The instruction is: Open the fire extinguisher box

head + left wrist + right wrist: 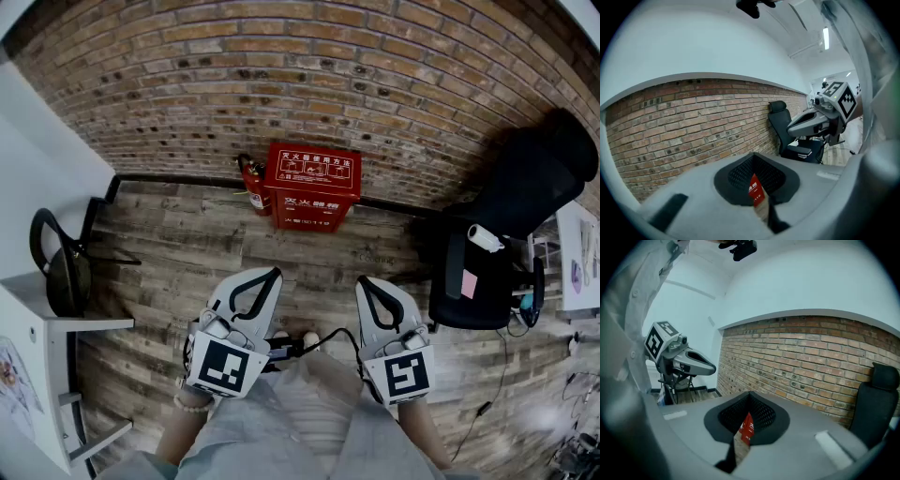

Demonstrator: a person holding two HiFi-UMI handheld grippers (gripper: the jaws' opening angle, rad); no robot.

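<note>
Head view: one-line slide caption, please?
Left gripper and right gripper face the closed red fire extinguisher box by the brick wall.

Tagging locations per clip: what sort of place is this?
Likely an office or workshop interior: a red fire extinguisher box stands against a bare brick wall, on a wood-plank floor, with a black office chair nearby.

Far ahead of my left claw (265, 279) runs a brick wall (375, 84) above a plank floor (178, 244), a red extinguisher (253, 190) standing at its foot. Well right of my right claw (367, 284) sits a black office chair (530, 192); left of the left one, a round-backed chair (66, 277) by a white tabletop (23, 323).
</note>
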